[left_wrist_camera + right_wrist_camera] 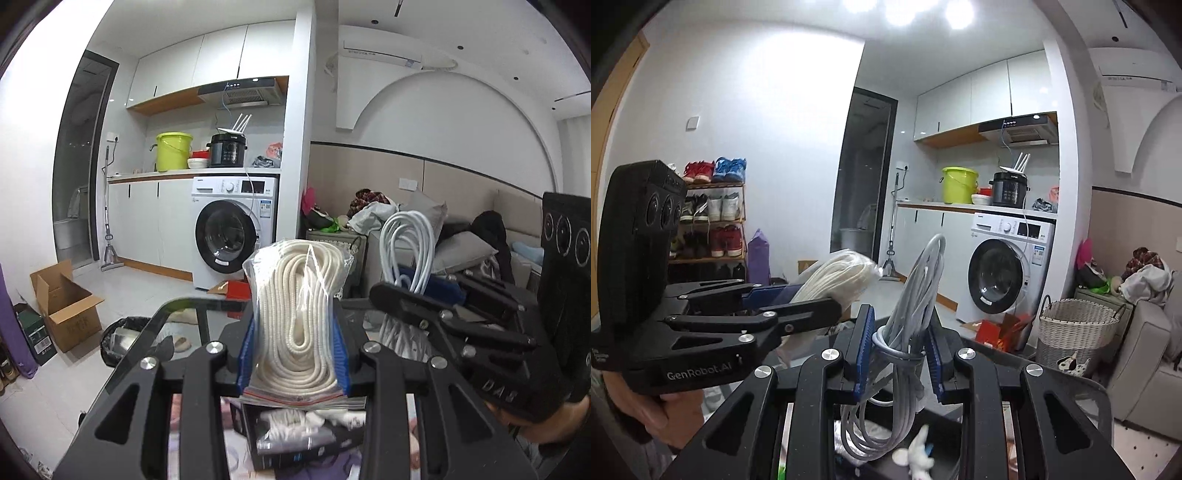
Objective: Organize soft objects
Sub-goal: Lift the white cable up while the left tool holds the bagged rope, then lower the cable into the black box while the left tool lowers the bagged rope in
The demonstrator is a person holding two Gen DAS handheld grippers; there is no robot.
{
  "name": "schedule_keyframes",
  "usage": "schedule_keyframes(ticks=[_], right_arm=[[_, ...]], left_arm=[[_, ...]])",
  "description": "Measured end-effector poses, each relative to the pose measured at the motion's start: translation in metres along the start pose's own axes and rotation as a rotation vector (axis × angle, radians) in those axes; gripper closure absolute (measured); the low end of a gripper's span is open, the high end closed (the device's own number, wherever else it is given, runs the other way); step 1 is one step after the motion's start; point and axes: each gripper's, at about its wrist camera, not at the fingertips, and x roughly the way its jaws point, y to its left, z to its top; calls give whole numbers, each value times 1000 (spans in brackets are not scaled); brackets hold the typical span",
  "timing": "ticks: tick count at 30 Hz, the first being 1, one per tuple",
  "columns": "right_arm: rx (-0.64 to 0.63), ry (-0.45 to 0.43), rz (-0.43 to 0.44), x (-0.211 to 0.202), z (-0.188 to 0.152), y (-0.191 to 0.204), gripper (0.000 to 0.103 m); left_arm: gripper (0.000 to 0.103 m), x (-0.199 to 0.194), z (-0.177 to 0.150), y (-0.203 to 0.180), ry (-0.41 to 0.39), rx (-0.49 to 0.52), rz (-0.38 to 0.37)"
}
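My left gripper [293, 347] is shut on a clear zip bag of coiled cream rope [299, 314], held upright in the air. My right gripper [897, 354] is shut on a bundle of grey-white cable [908, 332], also held upright. In the left wrist view the right gripper [413, 291] and its cable [408, 243] are just to the right. In the right wrist view the left gripper [798, 299] and its rope bag [838, 277] are just to the left. A dark box [295, 439] holding white soft items lies below the grippers.
A glass table edge [155, 325] is below. A washing machine [232, 232] stands ahead under a counter with a green bucket [173, 149]. A cardboard box [66, 306] and black bin [118, 339] are on the floor. A wicker basket [1075, 328] and sofa [1145, 354] are to the right. A shoe rack [713, 214] is to the left.
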Motion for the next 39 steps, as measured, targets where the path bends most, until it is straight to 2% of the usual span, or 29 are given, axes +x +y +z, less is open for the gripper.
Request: schedule_keyframes(ticks=[8,11,21,26,32,39], right_arm=[[21,-5,-23,32,11,-17,77],[61,3,-5,35,10,-25,77],[50,32,-23,37,4,-27,77],[60,124,-36,52,-5,-30,77],[120,339,-29,86,-30,-43,77],[155,472,-33,108,-64,-52,77]], left_arm=[[69,25,10,9,-19,-41,-1],[69,30,8,10,-5,-50,6],[69,32,8,9,12,-39,26],[69,50,4,8,97,-32,51],[69,73,-9,8,236,-34,81],[69,99,-29,14,392,-71,81]])
